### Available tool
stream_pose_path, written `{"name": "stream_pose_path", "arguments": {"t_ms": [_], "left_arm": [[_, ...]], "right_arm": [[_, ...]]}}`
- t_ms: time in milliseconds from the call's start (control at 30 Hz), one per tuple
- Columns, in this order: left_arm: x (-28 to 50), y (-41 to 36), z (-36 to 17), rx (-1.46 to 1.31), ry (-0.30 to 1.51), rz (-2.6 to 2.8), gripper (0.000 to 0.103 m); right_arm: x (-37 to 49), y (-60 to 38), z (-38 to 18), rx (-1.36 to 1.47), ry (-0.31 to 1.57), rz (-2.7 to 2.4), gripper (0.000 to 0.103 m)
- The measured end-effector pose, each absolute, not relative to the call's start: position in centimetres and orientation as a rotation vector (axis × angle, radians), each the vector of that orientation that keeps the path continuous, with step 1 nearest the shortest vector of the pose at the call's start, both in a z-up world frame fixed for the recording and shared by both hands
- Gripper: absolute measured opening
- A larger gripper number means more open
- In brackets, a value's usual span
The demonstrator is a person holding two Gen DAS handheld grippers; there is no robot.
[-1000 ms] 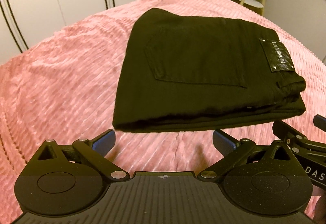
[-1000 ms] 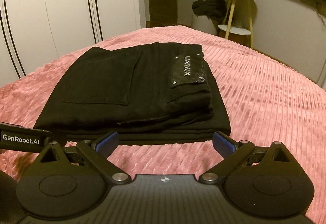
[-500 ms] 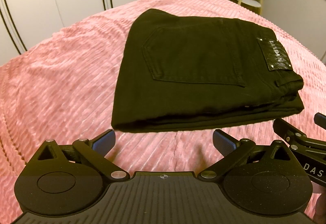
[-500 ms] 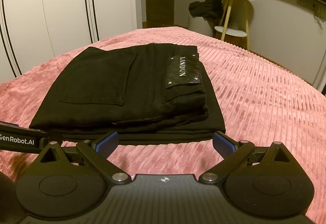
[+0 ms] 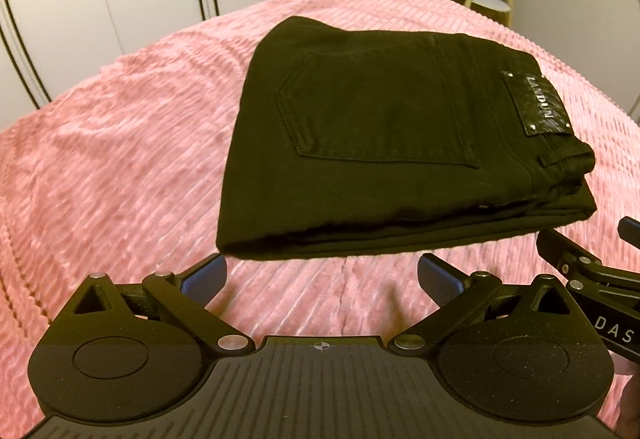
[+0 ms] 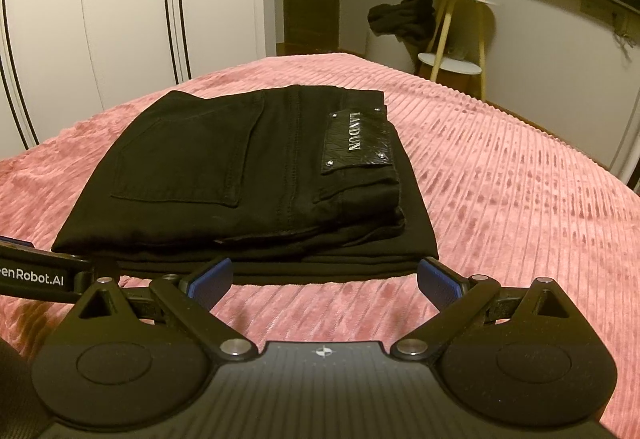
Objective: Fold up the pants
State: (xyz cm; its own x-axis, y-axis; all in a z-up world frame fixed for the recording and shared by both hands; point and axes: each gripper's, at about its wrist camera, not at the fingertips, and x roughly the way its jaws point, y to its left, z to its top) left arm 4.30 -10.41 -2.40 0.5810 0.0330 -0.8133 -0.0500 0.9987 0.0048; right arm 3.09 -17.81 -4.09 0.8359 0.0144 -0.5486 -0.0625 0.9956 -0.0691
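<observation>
A bed (image 5: 120,167) covered in a ribbed pink spread fills both views. White wardrobe doors (image 6: 100,19) are seen at 10 o'clock beyond it, and a small stand (image 6: 456,35) with a dark garment (image 6: 404,17) draped beside it is seen at 1 o'clock.

The pants (image 5: 392,143), black, are laid folded into a flat stack at the middle of the bed, with a back pocket (image 5: 376,107) turned upward. A glossy patch (image 6: 358,139) lettered LANDUN is seen on the waistband, toward 3 o'clock on the stack.

The left tool (image 5: 320,275) is held spread above the spread at 6 o'clock, just short of the near edge of the pants, with nothing between its blue pads (image 5: 204,275). The right tool (image 6: 322,277) is likewise held spread and empty, its pads (image 6: 438,279) close to the stack's near edge; whether they touch it cannot be told. Each tool is glimpsed at the side of the other's view.
</observation>
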Motion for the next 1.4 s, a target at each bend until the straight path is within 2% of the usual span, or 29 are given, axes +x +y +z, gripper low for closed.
{"name": "stream_pose_path", "arguments": {"t_ms": [1400], "left_arm": [[4.36,-10.46,-2.47,-0.003,0.950,0.048,0.103]], "right_arm": [[3.04,-17.90,-3.88,-0.084,0.565,0.039,0.099]]}}
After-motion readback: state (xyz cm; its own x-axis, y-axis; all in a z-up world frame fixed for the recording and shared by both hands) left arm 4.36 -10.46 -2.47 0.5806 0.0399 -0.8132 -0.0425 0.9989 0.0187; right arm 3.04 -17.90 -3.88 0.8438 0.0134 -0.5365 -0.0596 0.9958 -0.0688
